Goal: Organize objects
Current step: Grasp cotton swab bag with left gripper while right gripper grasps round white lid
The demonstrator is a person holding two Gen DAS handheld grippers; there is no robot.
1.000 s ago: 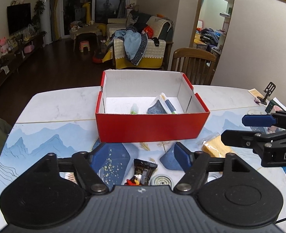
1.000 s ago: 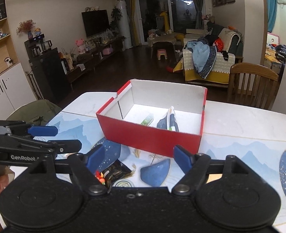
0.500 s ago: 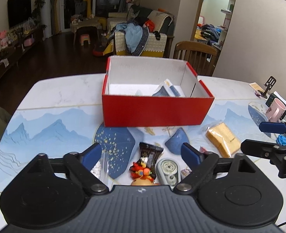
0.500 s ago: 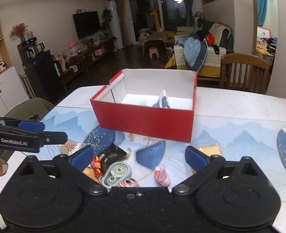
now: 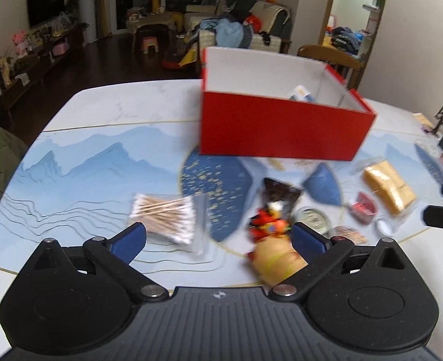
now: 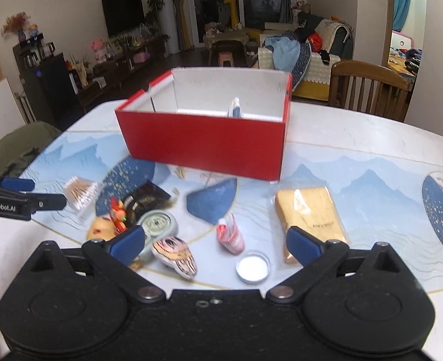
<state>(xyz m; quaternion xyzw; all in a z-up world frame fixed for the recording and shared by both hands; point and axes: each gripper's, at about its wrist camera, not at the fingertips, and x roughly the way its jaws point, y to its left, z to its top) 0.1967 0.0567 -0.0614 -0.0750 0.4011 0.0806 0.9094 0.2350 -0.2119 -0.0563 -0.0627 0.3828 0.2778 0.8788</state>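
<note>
As both grippers sink toward the clutter in front of the red box [image 6: 203,147], that box has slid up and back in each view while the loose items have come in close. The left gripper [image 5: 218,240] is opening over the cotton-swab packet [image 5: 164,219] with nothing between its pads; the right gripper [image 6: 215,242] stands spread and empty over the painted shell [image 6: 174,255] and white lid [image 6: 253,266]. My read: picks are imminent, and the box holds only a tube [image 6: 235,109] or so.
</note>
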